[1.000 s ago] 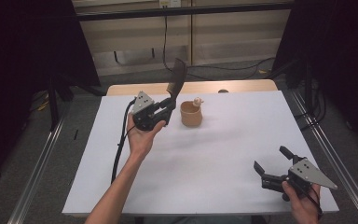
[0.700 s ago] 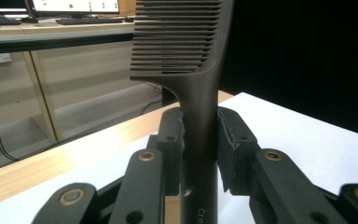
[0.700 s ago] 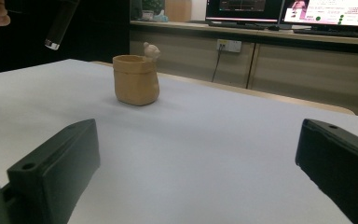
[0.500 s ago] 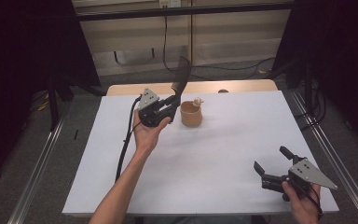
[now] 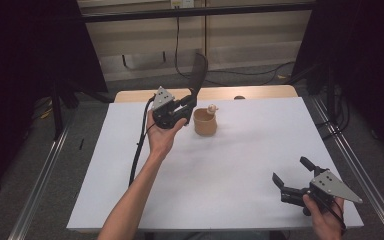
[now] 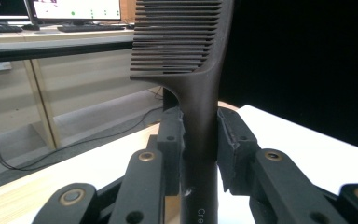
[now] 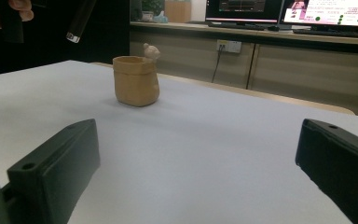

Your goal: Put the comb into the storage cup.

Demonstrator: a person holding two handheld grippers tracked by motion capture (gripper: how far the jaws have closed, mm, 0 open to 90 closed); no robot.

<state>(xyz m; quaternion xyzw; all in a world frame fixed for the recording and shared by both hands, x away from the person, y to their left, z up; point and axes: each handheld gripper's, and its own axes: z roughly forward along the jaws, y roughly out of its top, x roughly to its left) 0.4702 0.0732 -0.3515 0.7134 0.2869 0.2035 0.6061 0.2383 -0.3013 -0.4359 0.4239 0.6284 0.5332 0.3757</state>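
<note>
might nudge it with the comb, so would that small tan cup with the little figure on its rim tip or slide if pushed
The small tan cup looks squat, wide-based and bag-shaped, so a low push would probably slide it on the smooth white table. A high push near the little figure on its rim seems likelier to tip it. It looks ceramic, so possibly fragile.

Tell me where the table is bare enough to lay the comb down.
The white table is bare almost everywhere: the wide middle between the cup and the right gripper, and the far right side. The one tight spot is by the cup, where the left gripper holds the comb.
</note>
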